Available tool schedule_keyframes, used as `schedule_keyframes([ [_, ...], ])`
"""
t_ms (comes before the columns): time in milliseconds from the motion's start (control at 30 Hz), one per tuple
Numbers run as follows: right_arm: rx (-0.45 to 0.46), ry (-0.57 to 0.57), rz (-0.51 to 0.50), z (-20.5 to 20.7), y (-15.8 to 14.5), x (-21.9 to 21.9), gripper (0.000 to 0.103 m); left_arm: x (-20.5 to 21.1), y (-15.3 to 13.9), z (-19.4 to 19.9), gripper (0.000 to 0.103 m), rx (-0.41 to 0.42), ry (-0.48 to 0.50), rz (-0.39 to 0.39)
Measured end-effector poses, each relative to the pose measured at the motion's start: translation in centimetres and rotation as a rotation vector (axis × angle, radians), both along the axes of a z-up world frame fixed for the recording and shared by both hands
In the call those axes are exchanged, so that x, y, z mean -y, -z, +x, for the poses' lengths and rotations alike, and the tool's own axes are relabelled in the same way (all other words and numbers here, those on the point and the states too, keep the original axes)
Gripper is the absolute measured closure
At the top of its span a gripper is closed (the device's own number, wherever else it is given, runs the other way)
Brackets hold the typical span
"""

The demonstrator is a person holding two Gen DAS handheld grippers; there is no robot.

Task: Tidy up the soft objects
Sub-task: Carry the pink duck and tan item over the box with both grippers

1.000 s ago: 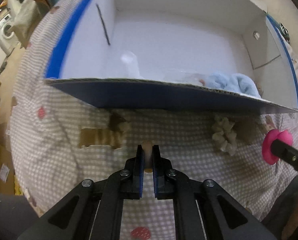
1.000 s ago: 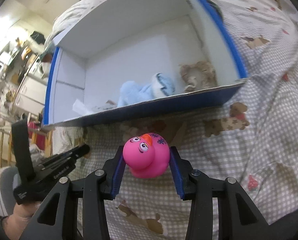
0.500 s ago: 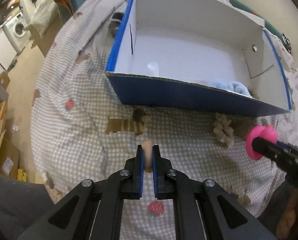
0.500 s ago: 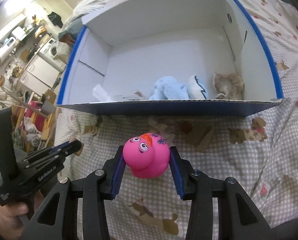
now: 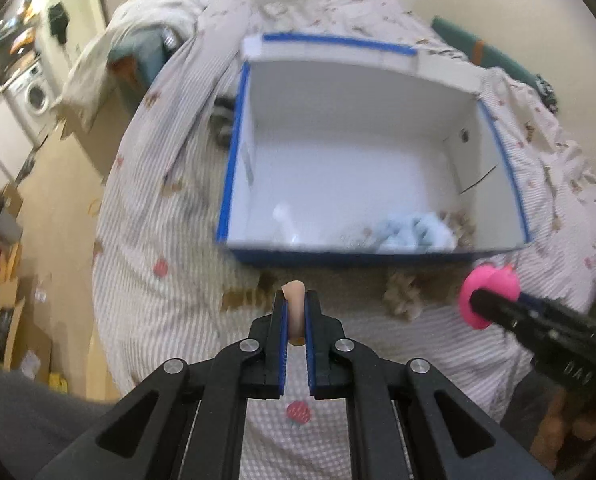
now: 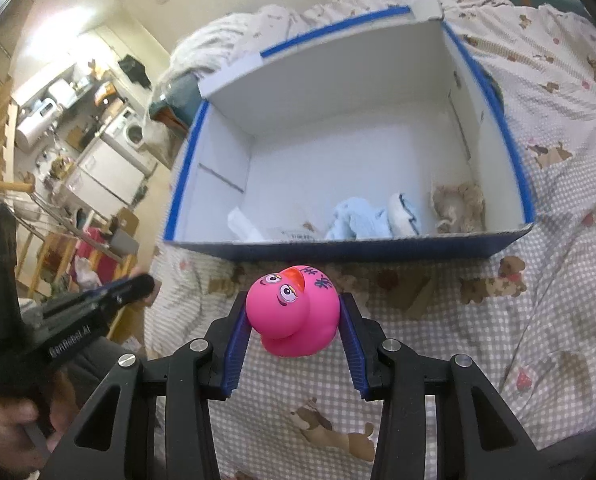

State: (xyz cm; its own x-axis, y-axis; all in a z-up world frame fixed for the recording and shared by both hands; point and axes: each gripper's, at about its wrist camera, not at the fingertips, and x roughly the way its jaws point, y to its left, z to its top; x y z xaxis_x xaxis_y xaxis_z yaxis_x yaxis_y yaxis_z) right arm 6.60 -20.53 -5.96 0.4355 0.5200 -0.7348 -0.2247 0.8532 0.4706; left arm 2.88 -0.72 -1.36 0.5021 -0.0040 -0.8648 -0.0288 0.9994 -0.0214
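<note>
**Both grippers loaded, pulled back from the box**

Right gripper (image 6: 294, 328) clamped on a pink rubber duck (image 6: 292, 314), blue pads pressing its two sides. Left gripper (image 5: 296, 312) nearly closed, pinching a thin beige soft piece (image 5: 294, 306) that stands upright between the pads and pokes out above the tips.

Compared with half a second ago: both grippers drawn further back and higher, so the blue-edged box (image 5: 234, 160) looks smaller and its whole floor is now visible from the left wrist. Same grip on the duck and on the beige piece, no change there. Left view blurred from the motion.

Duck: glossy pink, orange beak pointing up toward the box, cartoon eyes with heavy lids, dark scribbles on the head. Held above the checked bedspread (image 6: 478, 360), just in front of the near wall of the box. Seen also from the left wrist at the right edge (image 5: 490, 296).

Further away, on the bedspread near the front wall, a beige scrunchie (image 5: 404, 298). Inside the box, along the near wall: a white crumpled piece (image 6: 244, 224), a light blue cloth (image 6: 358, 218), a white item with dark trim (image 6: 404, 214), and a beige plush (image 6: 458, 206) in the right corner.
</note>
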Motion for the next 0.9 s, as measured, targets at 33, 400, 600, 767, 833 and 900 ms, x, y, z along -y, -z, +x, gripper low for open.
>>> schedule_keyframes([
  [33, 0.009, 0.006, 0.013, -0.1, -0.4, 0.4, 0.058, 0.3, -0.7, 0.5, 0.096, 0.015, 0.018, 0.000],
  [400, 0.108, 0.032, 0.004, 5.2, -4.2, 0.3, 0.058, 1.2, -1.6, 8.8, 0.096, 0.061, 0.122, 0.003],
  [600, 0.092, 0.025, -0.070, 9.7, -2.8, -0.4, 0.058, 2.3, 0.9, 13.3, 0.096, 0.020, 0.141, 0.038],
  [767, 0.037, 0.036, -0.097, 11.4, -0.1, -0.4, 0.058, 3.4, 3.4, 15.5, 0.096, -0.003, 0.154, 0.046],
  [833, 0.027, 0.040, -0.122, 11.6, 0.6, -0.5, 0.058, 3.3, 4.3, 16.0, 0.096, -0.018, 0.137, 0.027],
  [900, 0.022, 0.039, -0.128, 11.6, 1.0, -0.5, 0.058, 3.0, 5.2, 16.3, 0.096, -0.034, 0.116, 0.012],
])
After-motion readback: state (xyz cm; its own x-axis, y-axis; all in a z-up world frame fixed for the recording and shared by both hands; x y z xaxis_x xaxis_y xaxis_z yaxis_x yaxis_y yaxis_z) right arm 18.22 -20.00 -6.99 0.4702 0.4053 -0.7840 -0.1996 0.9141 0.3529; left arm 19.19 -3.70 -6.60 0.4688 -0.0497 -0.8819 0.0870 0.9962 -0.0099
